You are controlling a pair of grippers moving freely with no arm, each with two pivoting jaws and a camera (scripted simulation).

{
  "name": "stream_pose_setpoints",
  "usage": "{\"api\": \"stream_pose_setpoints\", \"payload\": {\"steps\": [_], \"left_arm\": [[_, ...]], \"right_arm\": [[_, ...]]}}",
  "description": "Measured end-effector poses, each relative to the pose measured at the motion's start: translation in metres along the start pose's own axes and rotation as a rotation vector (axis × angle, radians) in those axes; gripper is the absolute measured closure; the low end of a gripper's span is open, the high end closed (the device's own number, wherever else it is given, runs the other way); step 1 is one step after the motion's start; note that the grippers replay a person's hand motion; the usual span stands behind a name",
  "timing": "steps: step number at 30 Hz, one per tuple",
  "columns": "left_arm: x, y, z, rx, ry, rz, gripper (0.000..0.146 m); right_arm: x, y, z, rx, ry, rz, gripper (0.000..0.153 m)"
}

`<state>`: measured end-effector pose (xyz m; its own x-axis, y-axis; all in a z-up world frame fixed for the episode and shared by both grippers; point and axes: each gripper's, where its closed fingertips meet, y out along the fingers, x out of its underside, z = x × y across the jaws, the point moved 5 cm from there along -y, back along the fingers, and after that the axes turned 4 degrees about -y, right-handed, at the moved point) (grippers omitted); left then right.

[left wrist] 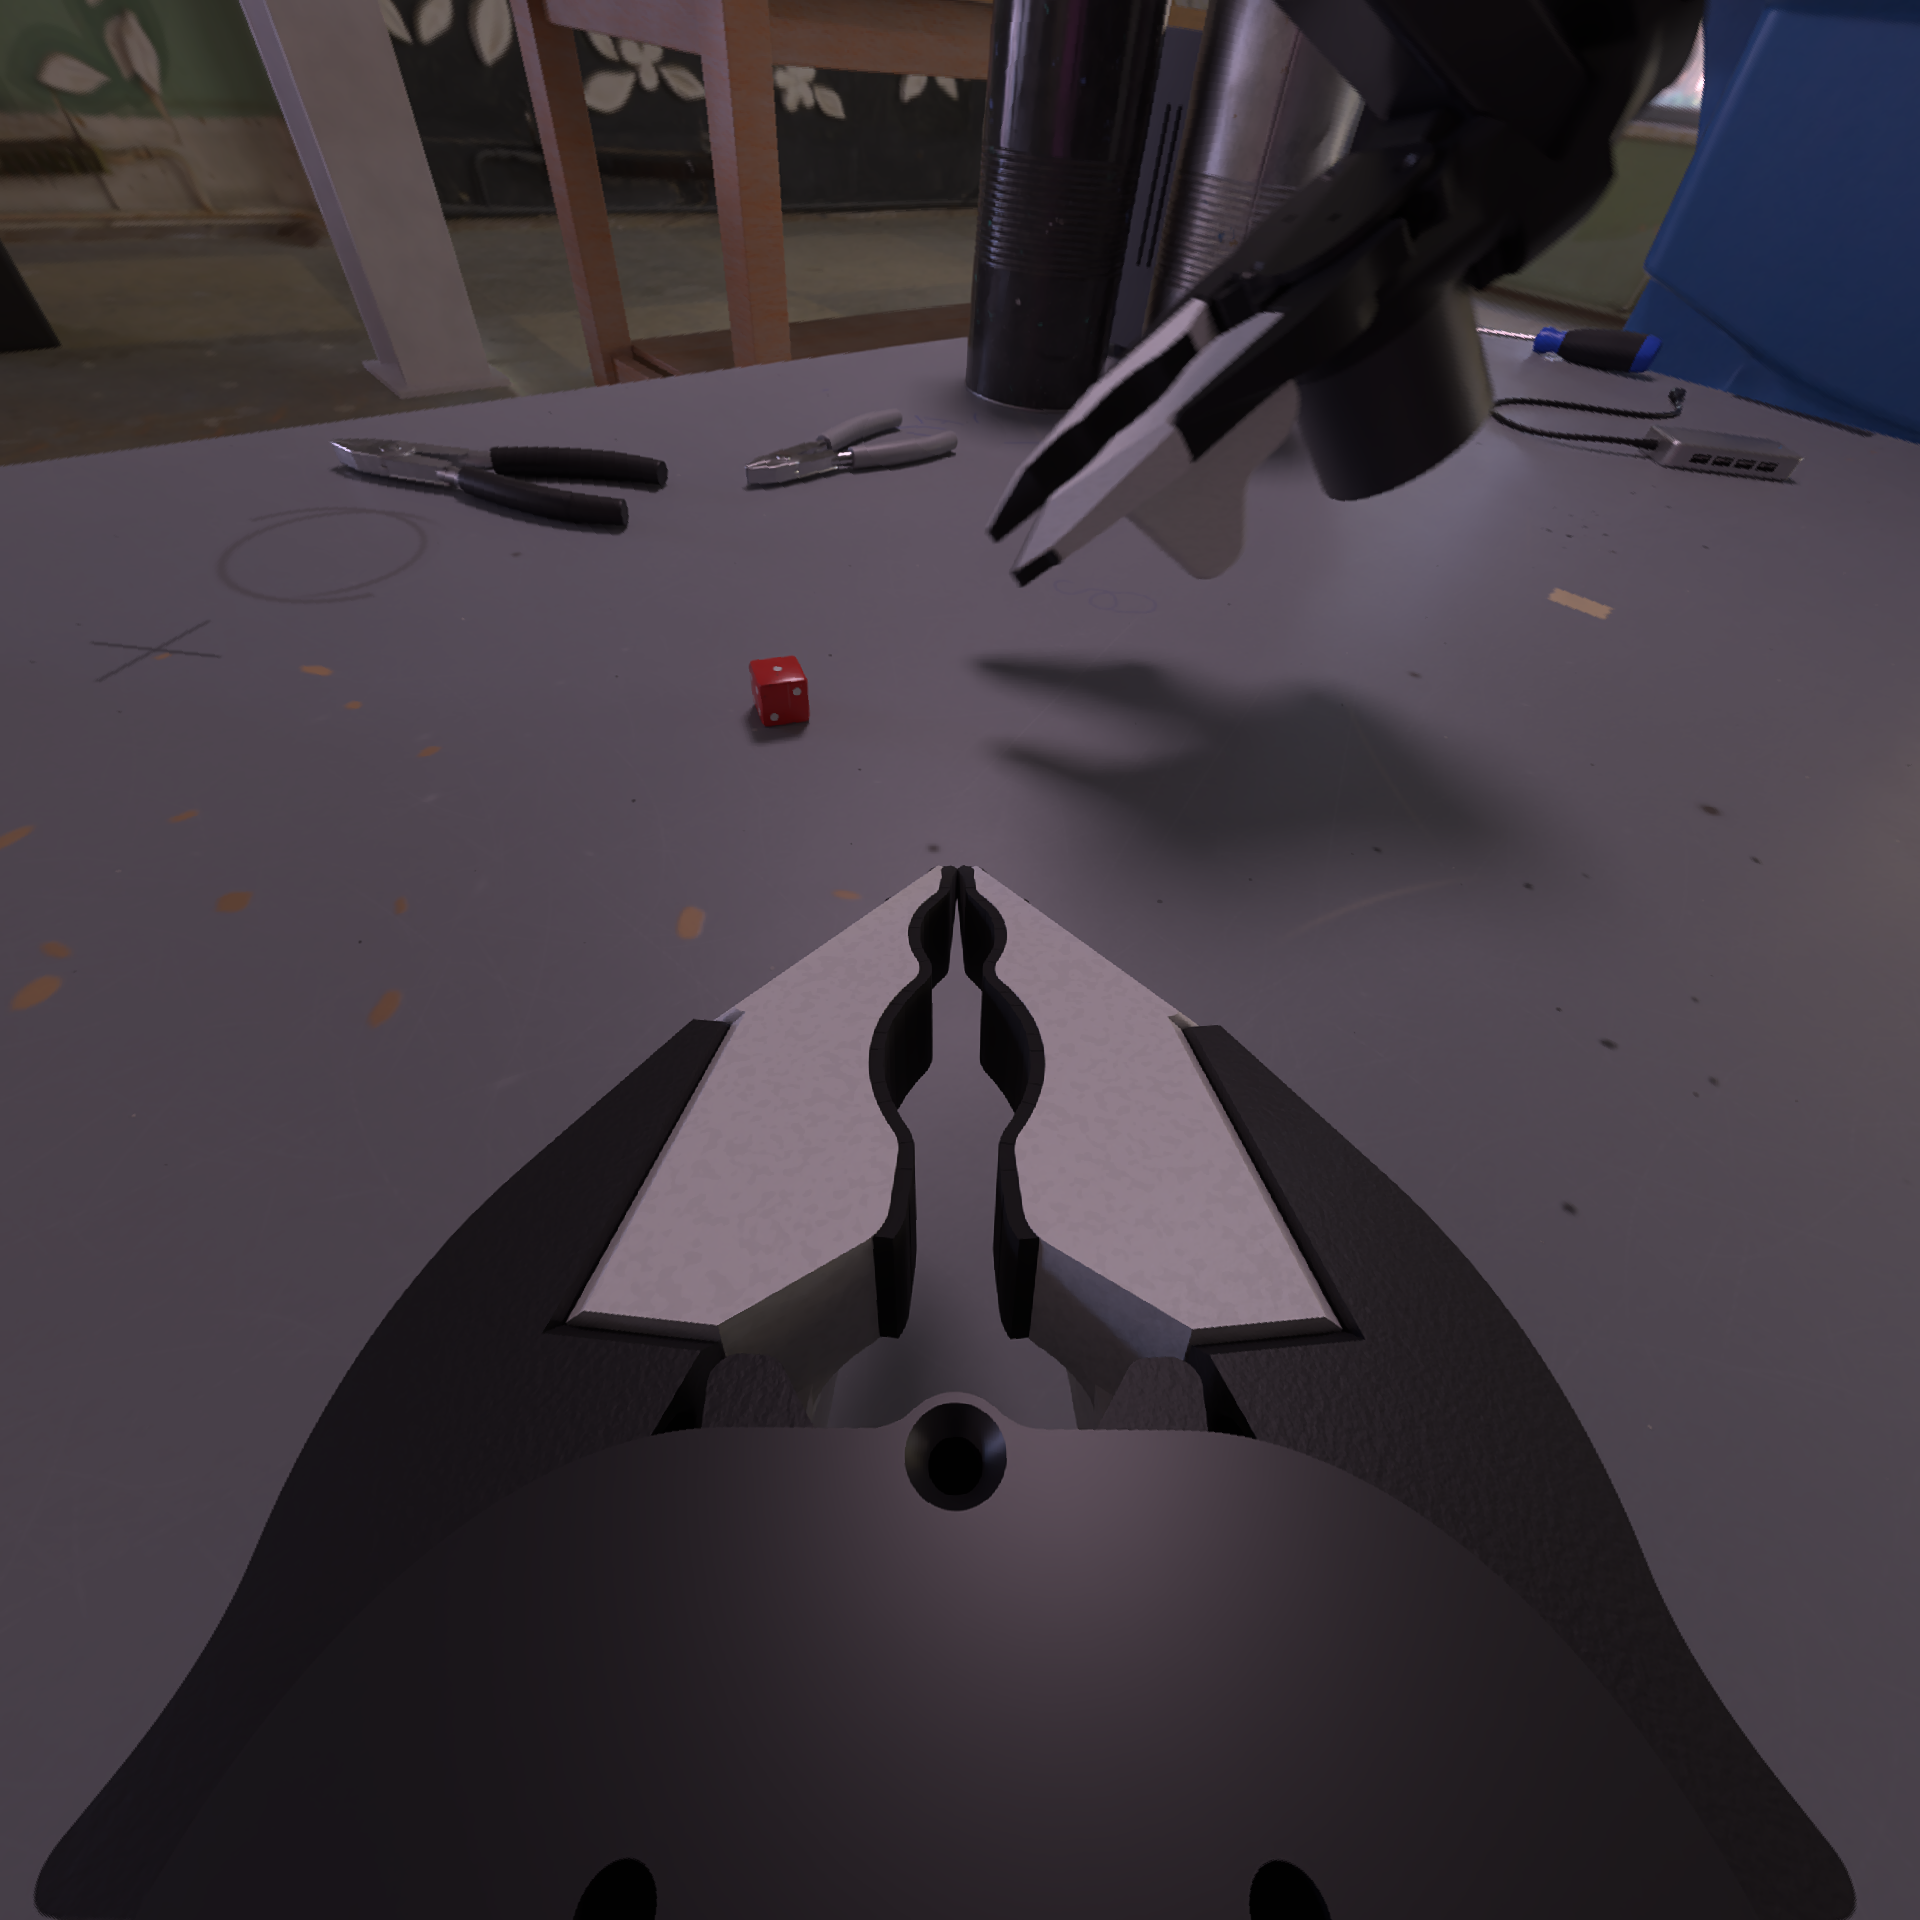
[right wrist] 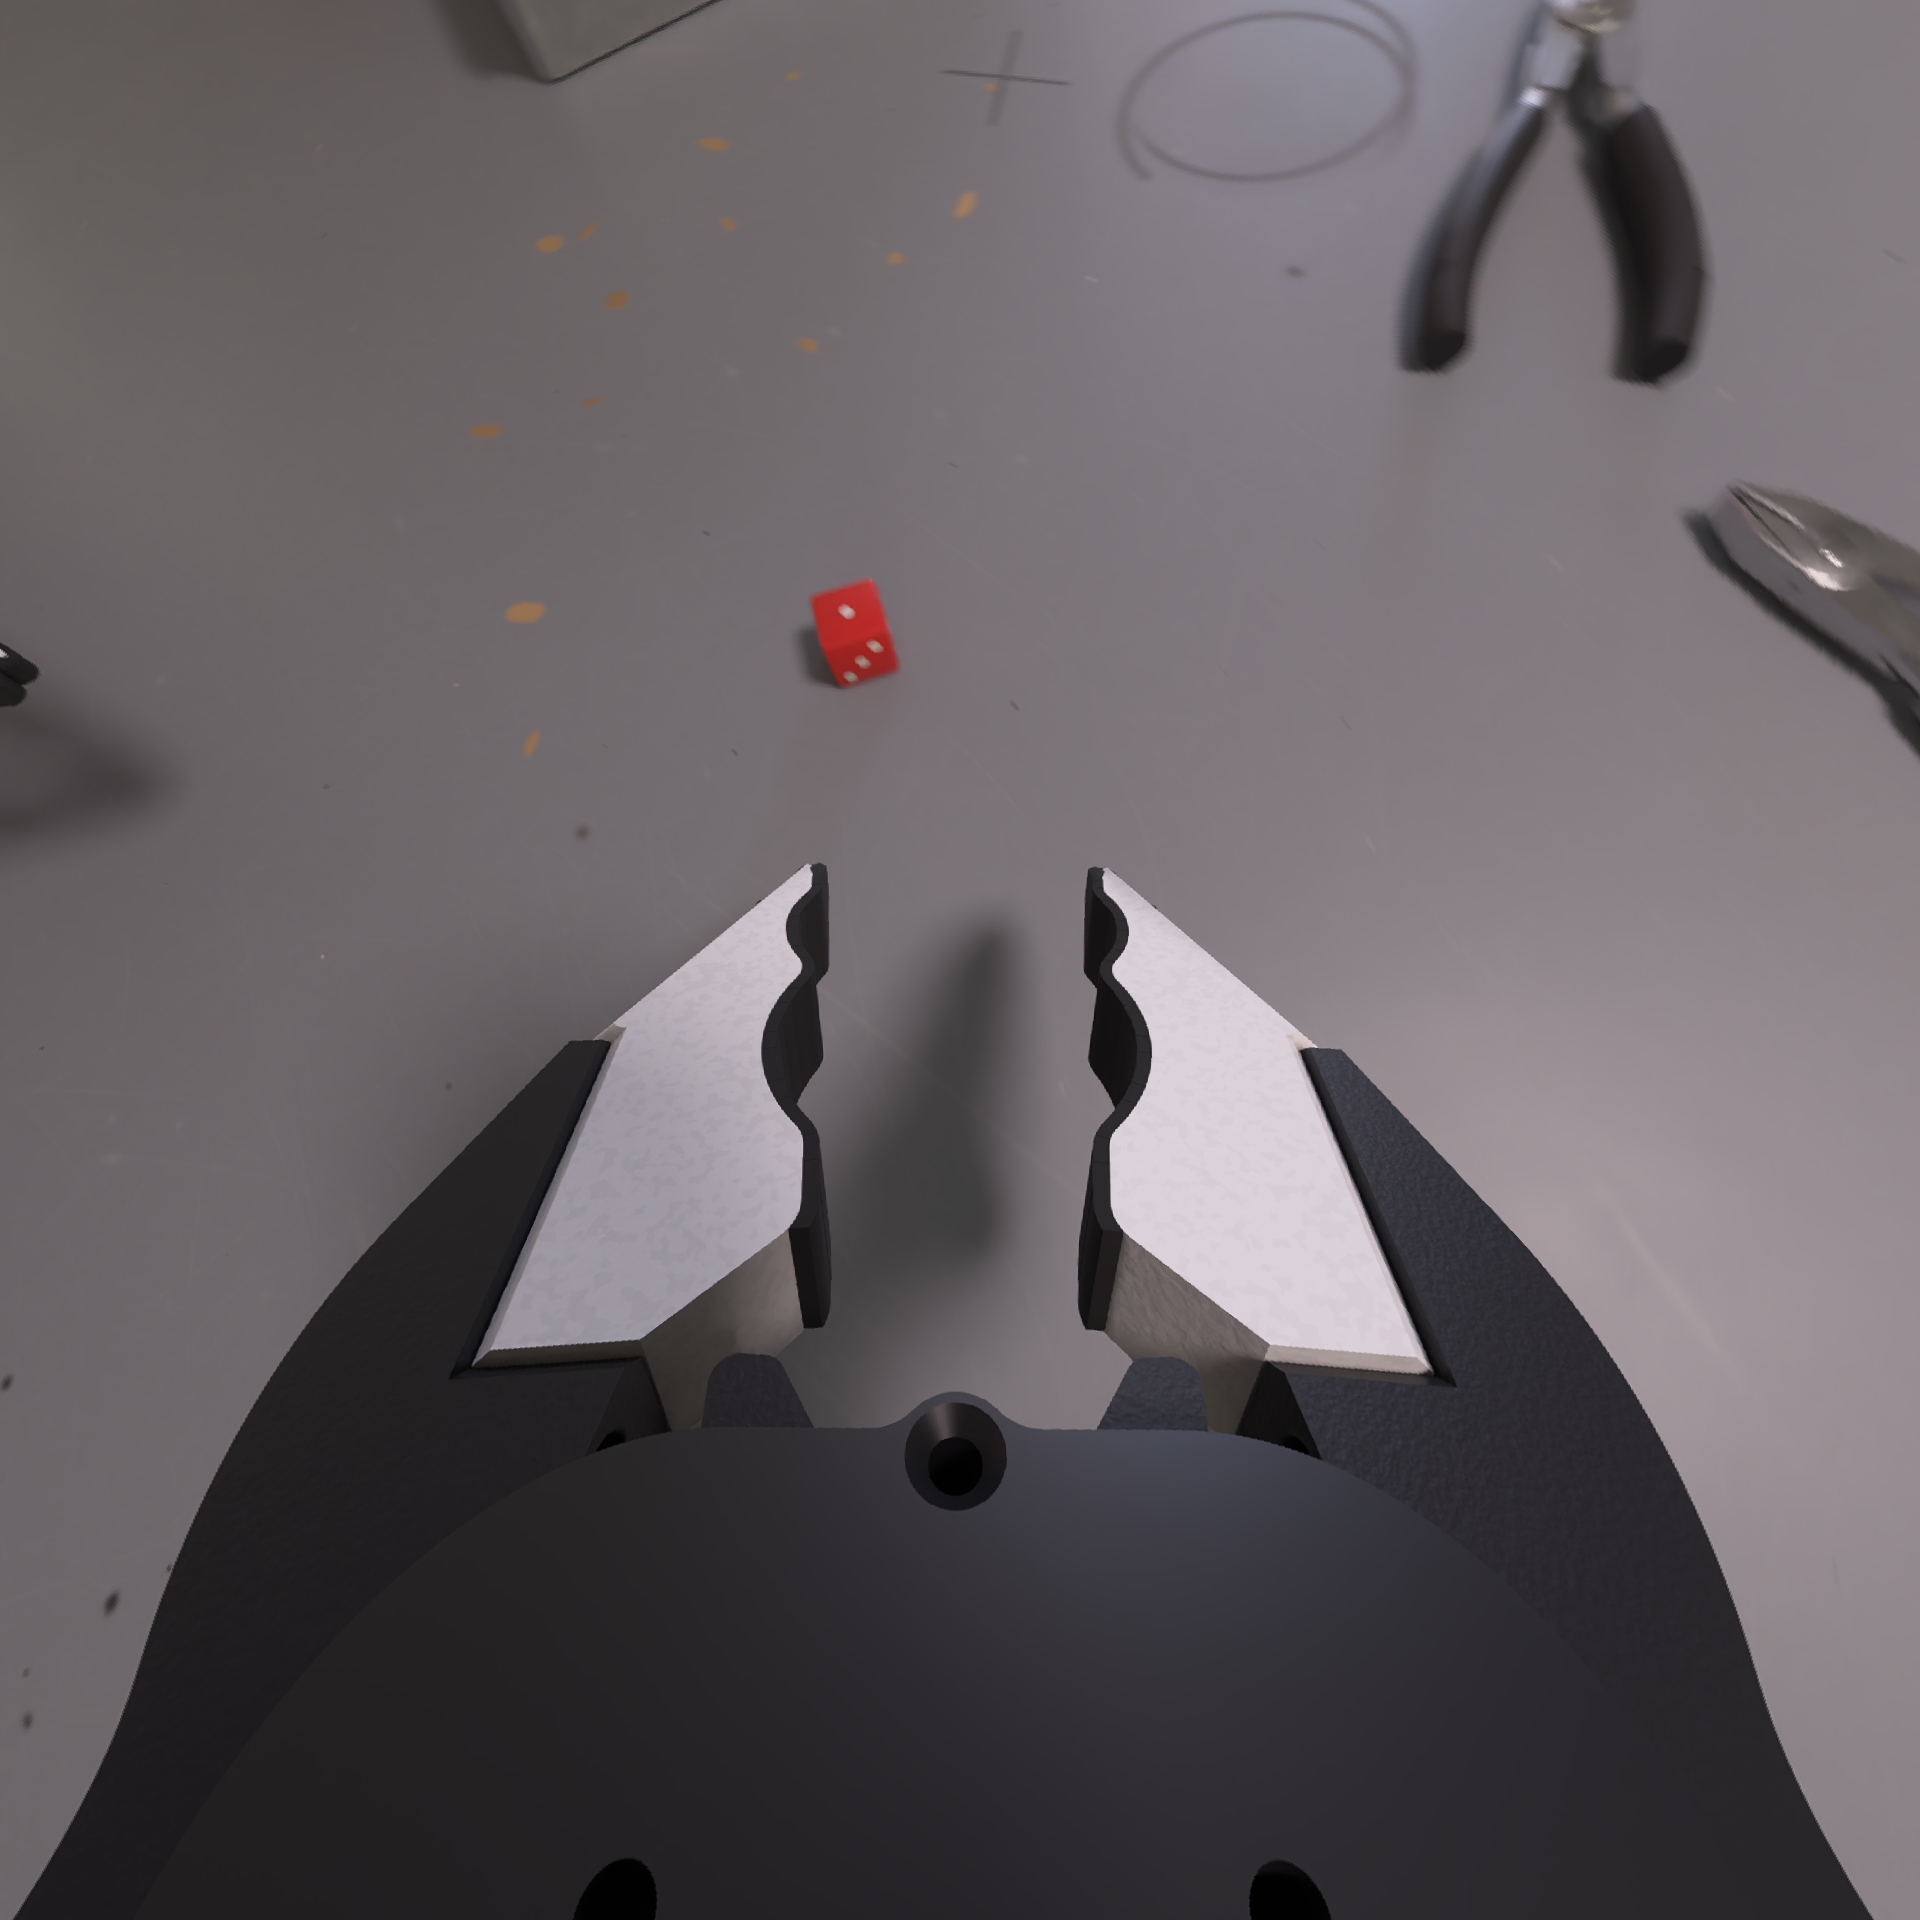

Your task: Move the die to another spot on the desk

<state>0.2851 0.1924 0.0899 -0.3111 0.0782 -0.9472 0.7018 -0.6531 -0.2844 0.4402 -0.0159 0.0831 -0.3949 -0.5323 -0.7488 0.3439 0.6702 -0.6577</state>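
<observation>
While loose on desk, die ungripped.

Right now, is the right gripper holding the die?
No, the right gripper is open and empty, with the red die lying on the desk ahead of it.

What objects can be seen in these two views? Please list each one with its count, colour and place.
small red die: 1, red with white pips, middle of desk
grey desk: 1, grey, orange flecks
black-handled pliers: 1, far left
grey-handled pliers: 1, far middle
tall dark cylinders: 2, black, far edge
blue-handled screwdriver: 1, far right
silver hub with cable: 1, far right
left gripper: shut, empty
right gripper: open, short of die
</observation>
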Motion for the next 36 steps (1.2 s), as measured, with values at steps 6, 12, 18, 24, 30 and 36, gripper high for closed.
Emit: {"api": "stream_pose_setpoints", "payload": {"steps": [6,12,18,24,30,36], "left_arm": [[0.000,0.000,0.000,0.015,-0.013,0.001,0.146],[-0.001,-0.001,0.001,0.017,0.002,0.010,0.146],[-0.001,-0.002,0.001,0.025,-0.007,0.020,0.146],[-0.002,-0.003,0.000,0.030,-0.016,0.027,0.146],[-0.002,-0.003,0.001,0.026,-0.009,0.031,0.146],[-0.002,-0.003,0.003,0.024,0.011,0.032,0.146]], "right_arm": [[-0.038,0.047,-0.019,-0.118,-0.142,-0.046,0.101],[-0.045,0.072,-0.024,-0.124,-0.230,-0.136,0.107],[-0.037,0.087,-0.023,-0.011,-0.275,-0.244,0.106],[-0.035,0.091,-0.026,-0.016,-0.321,-0.186,0.111],[-0.037,0.094,-0.027,-0.052,-0.296,-0.168,0.111],[-0.039,0.094,-0.026,-0.043,-0.328,-0.176,0.134]]}}
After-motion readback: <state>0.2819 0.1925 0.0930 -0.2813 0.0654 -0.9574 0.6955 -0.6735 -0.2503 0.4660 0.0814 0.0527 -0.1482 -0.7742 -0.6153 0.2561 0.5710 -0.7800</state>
